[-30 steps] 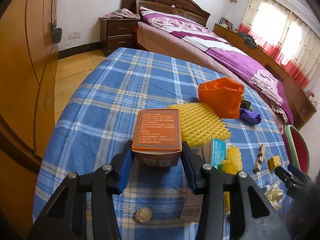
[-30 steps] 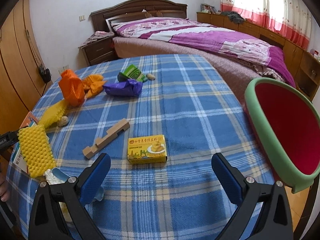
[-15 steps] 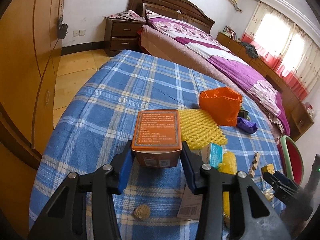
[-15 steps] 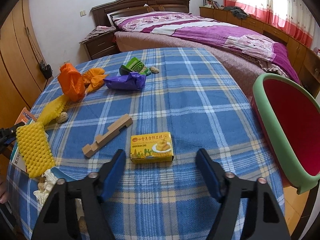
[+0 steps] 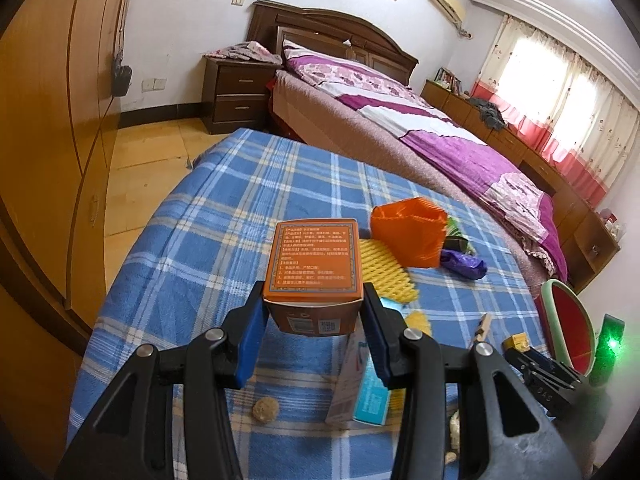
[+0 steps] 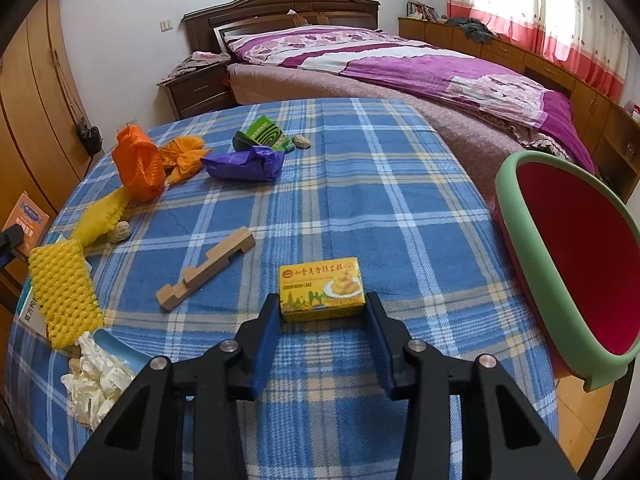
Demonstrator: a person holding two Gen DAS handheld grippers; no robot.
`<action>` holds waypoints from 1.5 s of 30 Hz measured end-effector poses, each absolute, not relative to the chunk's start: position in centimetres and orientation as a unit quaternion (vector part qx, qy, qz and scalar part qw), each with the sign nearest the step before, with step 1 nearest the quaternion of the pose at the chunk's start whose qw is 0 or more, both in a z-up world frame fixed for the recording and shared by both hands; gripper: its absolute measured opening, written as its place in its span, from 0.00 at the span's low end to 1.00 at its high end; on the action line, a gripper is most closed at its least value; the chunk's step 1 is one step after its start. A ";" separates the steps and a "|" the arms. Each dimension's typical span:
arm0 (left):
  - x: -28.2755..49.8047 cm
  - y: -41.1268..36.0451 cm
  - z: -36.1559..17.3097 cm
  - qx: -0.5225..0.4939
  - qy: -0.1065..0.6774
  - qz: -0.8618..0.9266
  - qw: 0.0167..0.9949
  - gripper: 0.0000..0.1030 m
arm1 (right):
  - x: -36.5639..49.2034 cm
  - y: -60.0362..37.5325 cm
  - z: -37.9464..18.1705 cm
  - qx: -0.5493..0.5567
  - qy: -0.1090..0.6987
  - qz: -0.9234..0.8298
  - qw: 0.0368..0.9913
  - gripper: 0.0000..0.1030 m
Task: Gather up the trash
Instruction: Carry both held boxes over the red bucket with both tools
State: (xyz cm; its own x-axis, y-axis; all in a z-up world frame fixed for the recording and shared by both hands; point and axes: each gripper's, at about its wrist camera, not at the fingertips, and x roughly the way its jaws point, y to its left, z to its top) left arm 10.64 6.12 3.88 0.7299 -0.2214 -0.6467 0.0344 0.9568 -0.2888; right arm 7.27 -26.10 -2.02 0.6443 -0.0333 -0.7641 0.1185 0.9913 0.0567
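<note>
Left wrist view: my left hand-held gripper (image 5: pixel 314 334) is clamped on the orange printed cardboard box (image 5: pixel 314 270), held above the blue plaid counter (image 5: pixel 224 216). On the right, my right hand-held gripper (image 6: pixel 322 334) has just been closing around the small yellow bean-cake box (image 6: pixel 322 290) lying on the counter; I can't tell if the pads press. Further right stands the green-rimmed red bin (image 6: pixel 568 256).

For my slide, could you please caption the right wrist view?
Right claw closing around the yellow cake box beside the red bin.
</note>
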 end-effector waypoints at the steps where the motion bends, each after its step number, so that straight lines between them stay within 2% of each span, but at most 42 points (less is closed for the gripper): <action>1: 10.5 6.1 4.1 -0.128 0.359 -0.070 0.922 0.45 | 7.2 -26.2 -2.0 0.054 0.419 -0.040 0.906 0.43; 12: 8.9 4.9 6.6 -0.124 0.335 -0.090 0.930 0.45 | 4.6 -27.7 0.2 0.106 0.391 -0.026 0.914 0.42; 25: 7.8 -0.2 8.4 -0.101 0.332 -0.146 0.926 0.45 | 0.6 -30.4 4.1 0.135 0.336 -0.031 0.932 0.43; 45: 8.2 -15.0 8.8 -0.046 0.368 -0.265 0.890 0.45 | -4.0 -41.3 5.3 0.186 0.295 -0.122 0.929 0.43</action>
State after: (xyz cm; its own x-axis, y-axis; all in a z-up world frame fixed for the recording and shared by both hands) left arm 8.17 -14.95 8.79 0.5876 -0.5064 -0.6311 0.4384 0.8548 -0.2777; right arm -4.05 -41.28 5.32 0.7961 -0.1171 -0.5937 0.3362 0.9014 0.2730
